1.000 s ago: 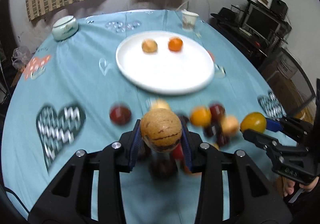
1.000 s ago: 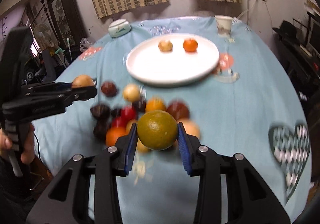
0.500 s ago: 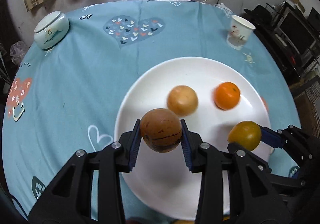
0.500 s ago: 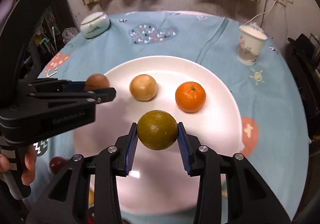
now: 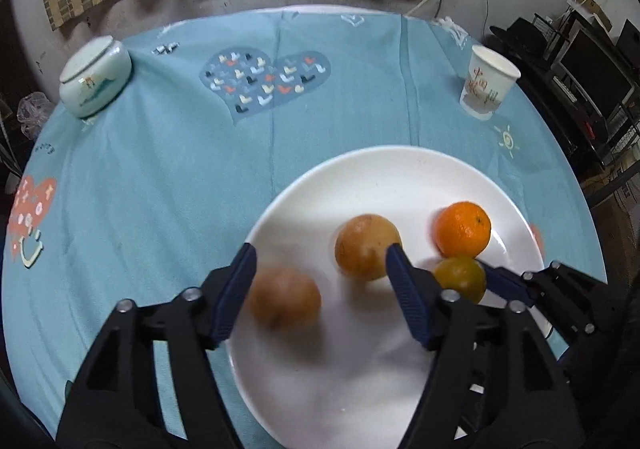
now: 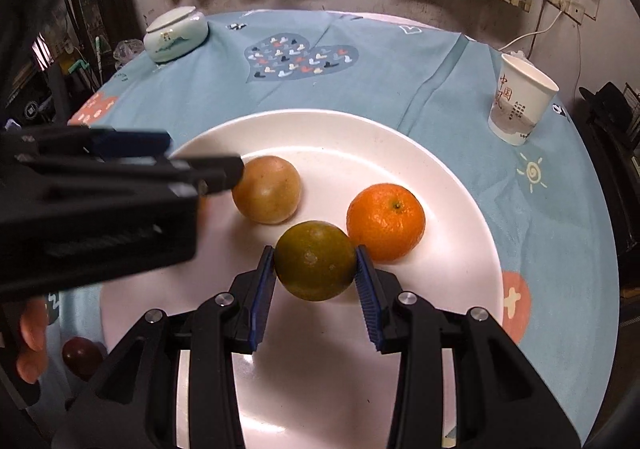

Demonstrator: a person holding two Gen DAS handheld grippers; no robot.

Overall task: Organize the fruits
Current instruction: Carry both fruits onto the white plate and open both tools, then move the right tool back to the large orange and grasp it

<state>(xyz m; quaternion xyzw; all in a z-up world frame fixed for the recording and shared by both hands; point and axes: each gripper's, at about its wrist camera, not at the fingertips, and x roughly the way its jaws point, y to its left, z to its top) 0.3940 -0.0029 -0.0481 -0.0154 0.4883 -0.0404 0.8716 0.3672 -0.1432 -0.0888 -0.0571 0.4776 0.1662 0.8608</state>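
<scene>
A white plate (image 5: 400,177) (image 6: 452,185) holds a tan fruit (image 5: 366,247) (image 6: 267,189) and a bright orange (image 5: 463,229) (image 6: 386,222). My left gripper (image 5: 320,295) is open over the plate; a blurred brown fruit (image 5: 285,297) lies free between its fingers, nearer the left one. My right gripper (image 6: 316,277) is shut on a green-orange citrus (image 6: 315,260) (image 5: 460,277), low over the plate beside the bright orange. The left gripper (image 6: 160,165) reaches in from the left in the right wrist view.
A paper cup (image 5: 488,87) (image 6: 520,99) stands at the back right and a lidded ceramic jar (image 5: 95,77) (image 6: 176,33) at the back left of the blue cloth. A dark red fruit (image 6: 82,357) lies off the plate at lower left.
My left gripper has opened and let go of the brown fruit, which now sits blurred on the plate. My right gripper has carried the green citrus forward beside the bright orange.
</scene>
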